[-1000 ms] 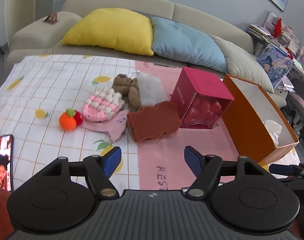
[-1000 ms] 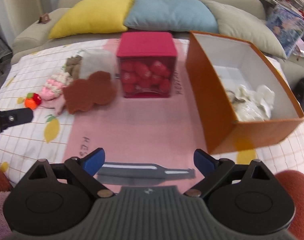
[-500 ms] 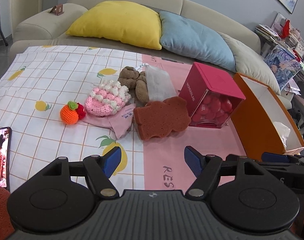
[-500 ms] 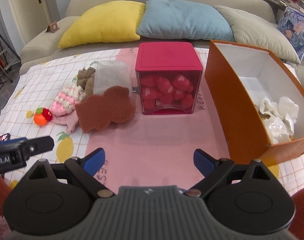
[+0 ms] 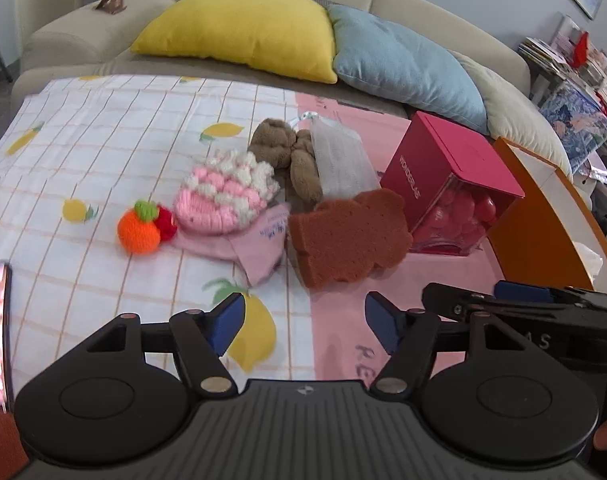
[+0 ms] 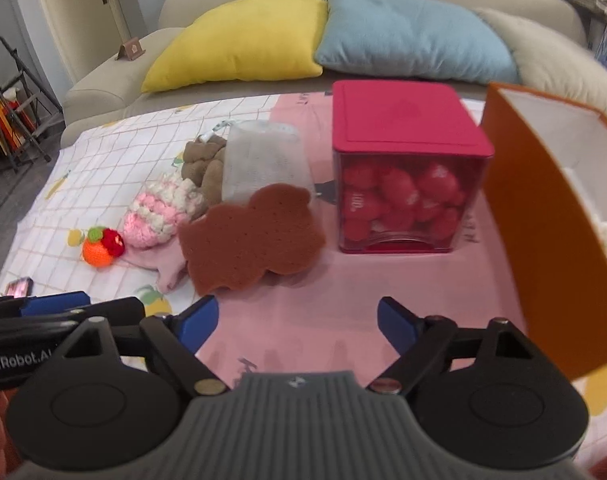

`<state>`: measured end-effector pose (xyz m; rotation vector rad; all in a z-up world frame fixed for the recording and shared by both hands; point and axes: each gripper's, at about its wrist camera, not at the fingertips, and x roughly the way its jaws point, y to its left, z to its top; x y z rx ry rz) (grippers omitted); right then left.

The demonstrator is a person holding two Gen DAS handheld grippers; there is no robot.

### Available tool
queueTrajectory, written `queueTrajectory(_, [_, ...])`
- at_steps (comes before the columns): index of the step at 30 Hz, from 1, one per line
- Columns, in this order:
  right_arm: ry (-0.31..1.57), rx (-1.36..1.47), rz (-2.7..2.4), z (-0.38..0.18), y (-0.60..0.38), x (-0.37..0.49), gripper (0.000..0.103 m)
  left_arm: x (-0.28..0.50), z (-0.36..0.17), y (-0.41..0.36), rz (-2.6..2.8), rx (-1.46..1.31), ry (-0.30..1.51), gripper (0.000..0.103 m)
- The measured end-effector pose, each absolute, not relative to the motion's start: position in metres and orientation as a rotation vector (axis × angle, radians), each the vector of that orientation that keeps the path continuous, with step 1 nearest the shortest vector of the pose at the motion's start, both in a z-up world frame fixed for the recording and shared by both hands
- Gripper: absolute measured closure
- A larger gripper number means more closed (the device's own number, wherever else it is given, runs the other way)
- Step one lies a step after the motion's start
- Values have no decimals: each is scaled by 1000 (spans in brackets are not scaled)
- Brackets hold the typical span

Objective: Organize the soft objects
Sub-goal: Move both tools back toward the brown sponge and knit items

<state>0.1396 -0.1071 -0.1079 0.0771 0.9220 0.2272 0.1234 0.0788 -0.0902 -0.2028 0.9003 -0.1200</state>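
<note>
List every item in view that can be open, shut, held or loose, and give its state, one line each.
left gripper: open, empty.
right gripper: open, empty.
red box: lid on, upright, full of red pieces.
orange box: open, white stuff inside.
brown sponge: loose, lying on the cloth.
pink knit piece: loose, on pink fabric.
orange knit fruit: loose, beside the knit piece.
mesh bag: closed, leaning by the brown plush.

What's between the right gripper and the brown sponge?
Only bare pink cloth lies between the open right gripper and the brown sponge, seen in the right wrist view.
</note>
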Motion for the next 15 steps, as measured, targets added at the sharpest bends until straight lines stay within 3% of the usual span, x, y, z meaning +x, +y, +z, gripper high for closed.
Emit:
queueTrajectory(10, [951,13,223,-123,-91,189,66,189,-104,73,-308,-66,860,20])
queueTrajectory(15, [980,18,203,-134,-93,206,70,221,-124,73,-395,-55,906,19])
